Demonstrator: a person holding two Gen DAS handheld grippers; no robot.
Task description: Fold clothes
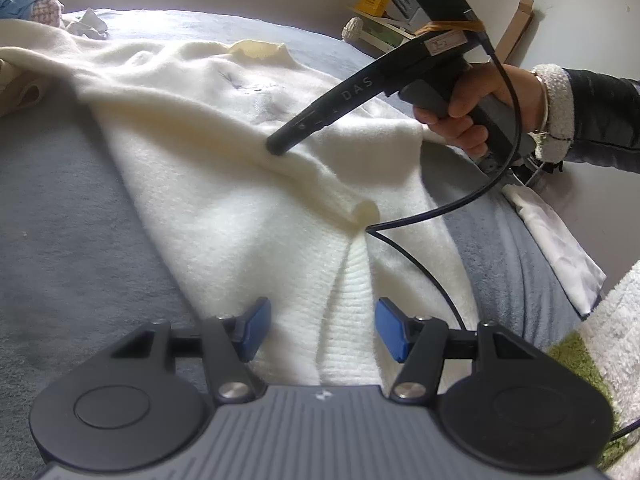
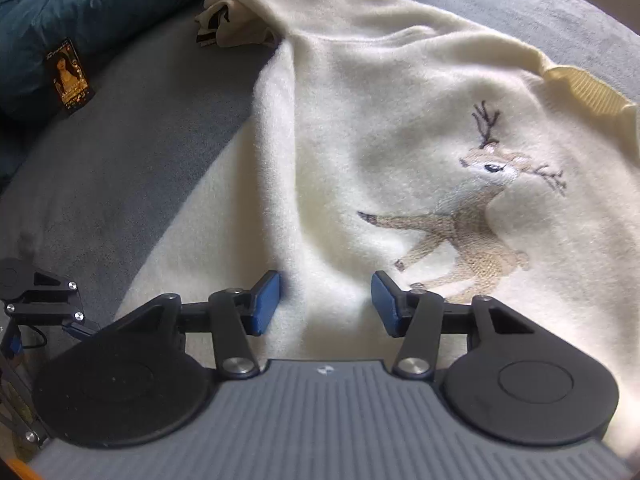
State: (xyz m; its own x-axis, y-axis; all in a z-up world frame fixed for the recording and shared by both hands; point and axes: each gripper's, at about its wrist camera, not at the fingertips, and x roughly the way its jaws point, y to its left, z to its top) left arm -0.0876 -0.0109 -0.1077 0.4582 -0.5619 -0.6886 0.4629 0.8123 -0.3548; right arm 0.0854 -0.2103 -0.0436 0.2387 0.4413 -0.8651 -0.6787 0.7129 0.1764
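Note:
A cream sweater (image 1: 224,184) lies spread on a grey-blue bedcover (image 1: 60,220). It bears an embroidered deer (image 2: 460,220) and a yellowish ribbed collar (image 2: 588,88). One sleeve lies folded slantwise across the body, its cuff (image 1: 366,212) near the middle. My left gripper (image 1: 324,328) is open just over the ribbed hem, its blue pads clear of the knit. My right gripper (image 2: 326,304) is open over the body, left of the deer, with a soft ridge of fabric below the gap. In the left wrist view a hand (image 1: 468,108) holds that right tool, one fingertip (image 1: 276,146) down on the folded sleeve.
A dark blue padded garment (image 2: 60,8) and a small printed packet (image 2: 70,76) lie at the bed's far side, with more loose clothes (image 1: 24,4) beyond. A black cable (image 1: 420,256) trails over the sweater. A white cloth (image 1: 560,248) and green rug (image 1: 580,368) lie beside the bed.

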